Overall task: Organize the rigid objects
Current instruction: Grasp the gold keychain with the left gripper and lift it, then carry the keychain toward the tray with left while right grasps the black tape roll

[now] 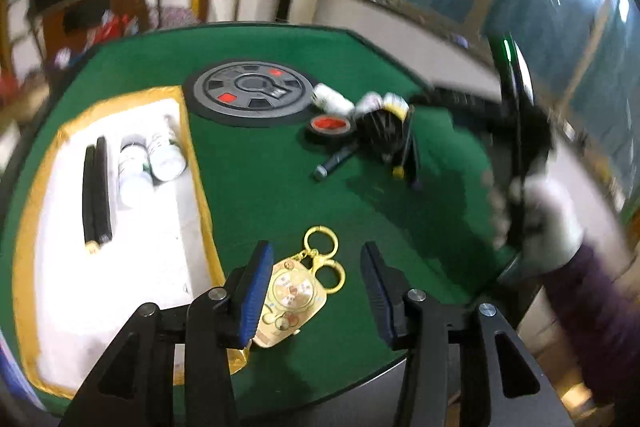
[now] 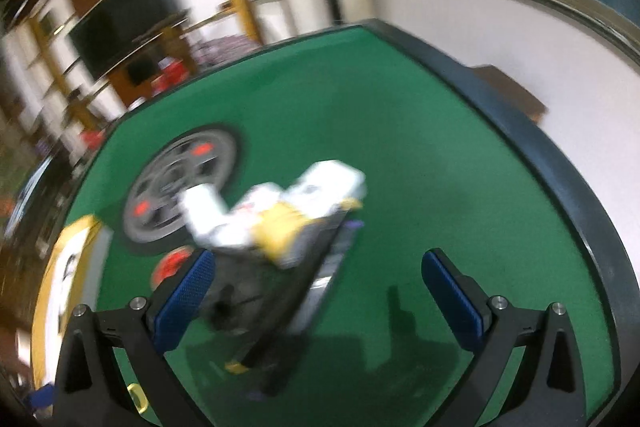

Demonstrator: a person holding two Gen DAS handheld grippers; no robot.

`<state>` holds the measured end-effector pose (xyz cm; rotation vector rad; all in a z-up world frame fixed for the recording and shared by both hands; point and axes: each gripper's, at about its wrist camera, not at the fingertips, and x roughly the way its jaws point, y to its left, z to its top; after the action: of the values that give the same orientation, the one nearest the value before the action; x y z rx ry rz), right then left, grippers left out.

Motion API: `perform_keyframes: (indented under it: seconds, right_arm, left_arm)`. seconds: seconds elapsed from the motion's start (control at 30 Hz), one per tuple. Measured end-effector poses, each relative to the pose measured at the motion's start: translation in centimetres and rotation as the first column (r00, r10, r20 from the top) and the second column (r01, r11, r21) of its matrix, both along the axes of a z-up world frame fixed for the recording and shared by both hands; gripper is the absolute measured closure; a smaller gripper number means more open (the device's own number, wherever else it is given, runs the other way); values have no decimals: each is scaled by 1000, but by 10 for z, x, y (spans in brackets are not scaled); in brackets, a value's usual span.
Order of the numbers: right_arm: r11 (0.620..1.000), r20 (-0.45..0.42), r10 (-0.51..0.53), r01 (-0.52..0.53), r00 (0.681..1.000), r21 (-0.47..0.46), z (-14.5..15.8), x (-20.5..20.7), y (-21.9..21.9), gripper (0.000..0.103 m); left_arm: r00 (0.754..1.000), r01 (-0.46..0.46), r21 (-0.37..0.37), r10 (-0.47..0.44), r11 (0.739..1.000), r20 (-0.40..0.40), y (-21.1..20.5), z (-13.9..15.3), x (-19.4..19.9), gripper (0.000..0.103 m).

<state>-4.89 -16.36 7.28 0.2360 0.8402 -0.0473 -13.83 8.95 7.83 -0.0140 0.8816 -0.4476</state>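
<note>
My left gripper is open, its jaws on either side of a gold keychain with rings lying on the green table. A white tray with a gold rim at left holds two black sticks and two white bottles. A pile of white bottles, a red-capped black roll, pens and black items lies mid-table. My right gripper is open above that blurred pile; it appears at far right in the left wrist view, blurred.
A grey round disc with red marks lies at the table's far side, also in the right wrist view. The table's dark edge curves at right. A gloved hand holds the right gripper.
</note>
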Motion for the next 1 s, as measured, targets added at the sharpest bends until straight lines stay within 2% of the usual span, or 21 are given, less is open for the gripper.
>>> perform_keyframes:
  seconds: [0.1,0.2,0.3,0.4,0.47,0.5,0.53,0.73,0.8,0.9,0.97,1.0]
  right_arm:
    - [990,-18,143,-143,990,-4,7,5,35,0]
    - [960,-61,280,-281,958,-10,8,13,69,0]
    - [924,-112,373,-380,921,-51,6,22,101,0]
    - [898,-149,411,-428,899,-104,-1,30,122,0]
    - [885,-173,426,-448,888,-122,-5,34,130,0]
    - [878,-182,431,-457,884,-142,-7,35,134,0]
    - [866,-189,440,-471,878,-167,-8,35,139,0]
    - [798,-239,500,-550,833,-246,-15,42,165,1]
    - [779,-291,493,-565,820,-273,-25,48,172,1]
    - [766,-349,460,-563,817,-309,-43,57,174,13]
    - [772,-340,466,-563,817,-295,-45,57,171,33]
    - [783,-327,472,-560,819,-271,-41,55,168,43]
  left_arm:
    - [997,71,105,-69,992,-18,-13,-14,5,54]
    - [988,154,250,-146,956,-51,-27,-35,15,54]
    - [977,213,320,-207,923,-55,-40,-41,15,53]
    - [977,211,359,-212,909,-36,-46,-43,17,53]
    - [977,210,348,-212,914,-33,-44,-42,17,59]
    - [976,217,321,-216,922,-37,-41,-40,17,69]
    - [975,220,289,-215,932,-49,-37,-39,18,72]
    - [966,255,163,-242,953,-93,-19,-37,24,73]
    - [962,267,159,-254,950,-99,-19,-36,24,72]
    - [956,288,178,-273,941,-103,-24,-36,21,72]
    - [949,315,194,-300,929,-99,-27,-35,19,71]
    - [942,333,200,-319,921,-101,-29,-35,18,67]
